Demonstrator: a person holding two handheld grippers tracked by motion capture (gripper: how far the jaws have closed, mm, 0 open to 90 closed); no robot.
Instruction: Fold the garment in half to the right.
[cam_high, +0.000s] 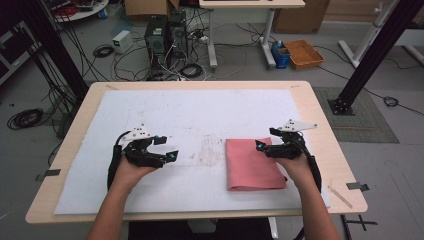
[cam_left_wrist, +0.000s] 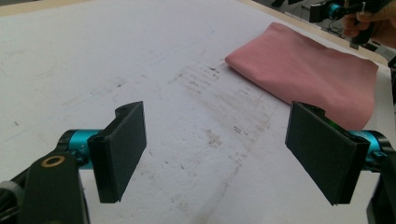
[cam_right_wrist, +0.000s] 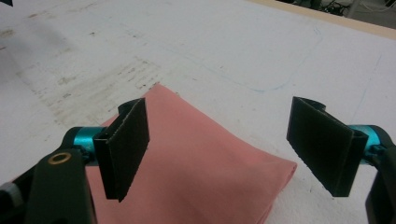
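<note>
One folded pink cloth (cam_high: 254, 165) lies flat on the white mat (cam_high: 190, 120) that covers the wooden table (cam_high: 320, 115), toward the table's right edge and closer to its near edge than its far one. No brand, label or readable writing shows on the cloth, the mat or the grippers; the mat only carries a patch of dark smudges (cam_high: 212, 147) just left of the cloth and a faint blue pen line (cam_right_wrist: 280, 79).

There are two grippers. The left gripper (cam_high: 167, 148) hovers over bare mat toward the table's left edge, well apart from the cloth, its jaws spread wide with nothing between them. In the left gripper view the cloth (cam_left_wrist: 308, 70) lies ahead and to the right.

The right gripper (cam_high: 265, 139) sits over the cloth's far right corner, jaws also spread wide and not pressing on anything. In the right gripper view the cloth (cam_right_wrist: 201, 172) lies below and between the jaws, untouched.
</note>
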